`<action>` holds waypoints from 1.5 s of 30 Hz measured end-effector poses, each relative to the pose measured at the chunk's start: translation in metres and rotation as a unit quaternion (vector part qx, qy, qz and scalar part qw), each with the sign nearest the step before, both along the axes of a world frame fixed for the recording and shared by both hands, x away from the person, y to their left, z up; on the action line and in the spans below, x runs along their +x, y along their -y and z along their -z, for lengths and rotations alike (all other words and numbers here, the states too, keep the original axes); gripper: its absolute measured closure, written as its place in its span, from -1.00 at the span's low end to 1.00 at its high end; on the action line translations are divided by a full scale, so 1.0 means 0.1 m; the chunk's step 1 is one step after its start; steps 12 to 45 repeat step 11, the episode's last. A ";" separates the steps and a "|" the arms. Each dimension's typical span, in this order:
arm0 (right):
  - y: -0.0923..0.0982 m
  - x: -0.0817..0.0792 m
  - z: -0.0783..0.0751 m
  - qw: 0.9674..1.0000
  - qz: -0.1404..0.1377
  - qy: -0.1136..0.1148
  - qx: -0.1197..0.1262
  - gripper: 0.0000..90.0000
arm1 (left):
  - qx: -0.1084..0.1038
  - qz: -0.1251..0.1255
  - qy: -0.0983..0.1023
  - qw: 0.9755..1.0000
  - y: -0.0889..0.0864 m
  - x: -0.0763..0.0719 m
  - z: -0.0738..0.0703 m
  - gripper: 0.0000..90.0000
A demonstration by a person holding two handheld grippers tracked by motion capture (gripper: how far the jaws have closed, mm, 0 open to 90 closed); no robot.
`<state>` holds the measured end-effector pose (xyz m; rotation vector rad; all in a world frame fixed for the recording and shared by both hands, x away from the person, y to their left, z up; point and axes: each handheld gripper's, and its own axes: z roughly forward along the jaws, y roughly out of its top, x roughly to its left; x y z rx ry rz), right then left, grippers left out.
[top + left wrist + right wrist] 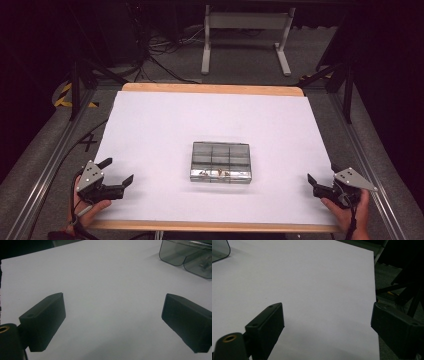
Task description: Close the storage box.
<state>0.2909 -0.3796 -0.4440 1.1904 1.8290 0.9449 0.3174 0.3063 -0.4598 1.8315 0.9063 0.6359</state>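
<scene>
A clear smoky plastic organizer box (pixel 220 161) with several compartments lies shut in the middle of the white table sheet (pixel 165 125); small brownish items sit in its near row. My left gripper (pixel 119 170) rests at the near left, open, jaws wide apart over bare sheet. In the left gripper view the gripper (pixel 113 312) faces the box's corner (pixel 190 257) at upper right. My right gripper (pixel 321 178) is at the near right edge, open and holding nothing. In the right gripper view the gripper (pixel 327 320) straddles the sheet's right border, with the box corner (pixel 219 250) at upper left.
The table's wooden rim (pixel 212 89) shows at the far side and the near edge. Beyond it stand a white table frame (pixel 245 35) and loose cables (pixel 160 55) on grey floor. Metal rails (pixel 367 165) run along both sides.
</scene>
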 end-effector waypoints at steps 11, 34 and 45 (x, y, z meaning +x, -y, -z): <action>0.01 0.00 0.00 1.000 0.001 -0.002 0.006 -0.74 | 0.001 -0.001 -0.007 1.000 0.00 0.01 0.00 -0.87; 0.01 0.00 0.00 1.000 0.001 -0.002 0.006 -0.74 | 0.001 -0.001 -0.007 1.000 0.00 0.01 0.00 -0.87; 0.01 0.00 0.00 1.000 0.001 -0.002 0.006 -0.74 | 0.001 -0.001 -0.007 1.000 0.00 0.01 0.00 -0.87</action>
